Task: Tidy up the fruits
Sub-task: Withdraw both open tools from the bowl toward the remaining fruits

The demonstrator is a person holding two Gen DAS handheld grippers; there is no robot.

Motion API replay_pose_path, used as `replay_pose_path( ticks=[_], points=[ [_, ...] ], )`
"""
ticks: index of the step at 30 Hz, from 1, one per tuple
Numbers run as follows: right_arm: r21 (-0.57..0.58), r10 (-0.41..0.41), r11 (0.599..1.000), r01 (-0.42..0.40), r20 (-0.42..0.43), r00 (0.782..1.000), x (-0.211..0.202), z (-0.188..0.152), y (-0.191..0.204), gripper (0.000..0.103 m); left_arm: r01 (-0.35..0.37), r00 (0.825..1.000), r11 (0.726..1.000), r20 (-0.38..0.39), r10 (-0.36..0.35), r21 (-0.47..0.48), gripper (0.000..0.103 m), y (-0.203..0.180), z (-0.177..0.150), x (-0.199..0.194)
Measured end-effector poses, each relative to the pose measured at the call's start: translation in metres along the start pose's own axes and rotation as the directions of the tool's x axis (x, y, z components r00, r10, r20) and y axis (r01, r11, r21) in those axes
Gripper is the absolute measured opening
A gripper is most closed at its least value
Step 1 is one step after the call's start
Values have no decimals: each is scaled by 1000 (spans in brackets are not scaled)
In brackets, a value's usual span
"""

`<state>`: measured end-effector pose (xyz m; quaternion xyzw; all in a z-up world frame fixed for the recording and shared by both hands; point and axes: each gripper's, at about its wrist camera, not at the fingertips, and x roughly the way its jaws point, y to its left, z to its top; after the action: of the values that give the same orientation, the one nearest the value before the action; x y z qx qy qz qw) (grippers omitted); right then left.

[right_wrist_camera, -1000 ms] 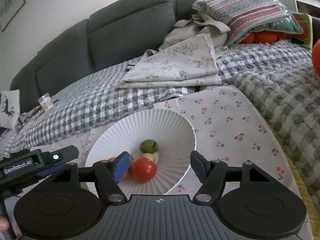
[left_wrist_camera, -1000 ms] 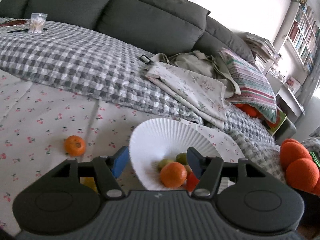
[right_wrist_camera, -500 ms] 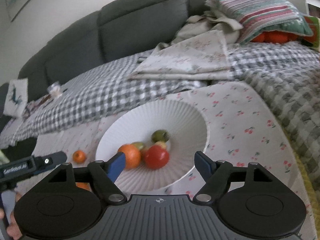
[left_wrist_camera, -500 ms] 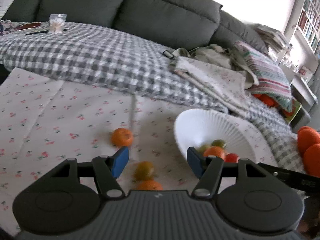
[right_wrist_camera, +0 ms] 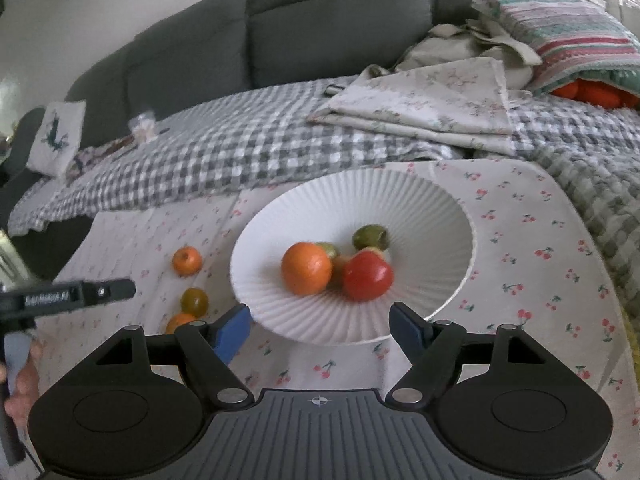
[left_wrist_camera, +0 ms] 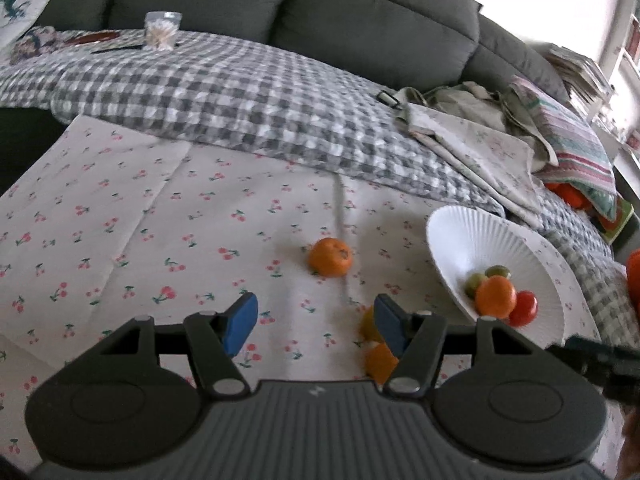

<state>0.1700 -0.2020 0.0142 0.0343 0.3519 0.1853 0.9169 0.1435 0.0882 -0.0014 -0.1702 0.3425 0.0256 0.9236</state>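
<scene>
The left gripper [left_wrist_camera: 316, 322] hangs over the cherry-print cloth [left_wrist_camera: 160, 216], its fingers [left_wrist_camera: 240, 322] apart and empty. Ahead of it a loose orange [left_wrist_camera: 330, 257] lies on the cloth, well apart from the white ribbed bowl [left_wrist_camera: 472, 232]. A yellow-green fruit [left_wrist_camera: 368, 324] and another orange [left_wrist_camera: 380, 358] lie just beside the left gripper's right finger, partly hidden by it.

The right gripper [right_wrist_camera: 320, 326] hangs at the near rim of the bowl [right_wrist_camera: 400, 200], fingers [right_wrist_camera: 234, 326] apart and empty. In the bowl lie an orange [right_wrist_camera: 306, 268] touching a red tomato-like fruit [right_wrist_camera: 367, 275], with green fruits [right_wrist_camera: 370, 237] behind them. A grey checked blanket [right_wrist_camera: 240, 148] and a sofa [right_wrist_camera: 320, 32] lie beyond.
</scene>
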Motion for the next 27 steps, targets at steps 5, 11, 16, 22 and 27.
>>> replay_pose_path(
  ticks=[5, 11, 16, 22, 27],
  points=[
    [-71, 40, 997, -42, -30, 999, 7, -12, 22, 78, -34, 999, 999, -2, 34, -39, 64, 12, 3, 2],
    [-231, 112, 964, -130, -88, 990, 18, -36, 63, 78, -34, 999, 998, -28, 32, -51, 64, 15, -2, 9],
    [-327, 143, 928, -179, -131, 981, 25, -52, 84, 78, -31, 999, 999, -29, 30, -39, 64, 13, -3, 11],
    [-356, 170, 909, -215, -155, 973, 33, -61, 93, 75, -29, 999, 999, -40, 28, -37, 65, 13, -3, 14],
    [-396, 176, 888, -234, -178, 968, 38, -68, 103, 38, -26, 999, 999, -41, 25, -34, 65, 15, -2, 14]
  ],
)
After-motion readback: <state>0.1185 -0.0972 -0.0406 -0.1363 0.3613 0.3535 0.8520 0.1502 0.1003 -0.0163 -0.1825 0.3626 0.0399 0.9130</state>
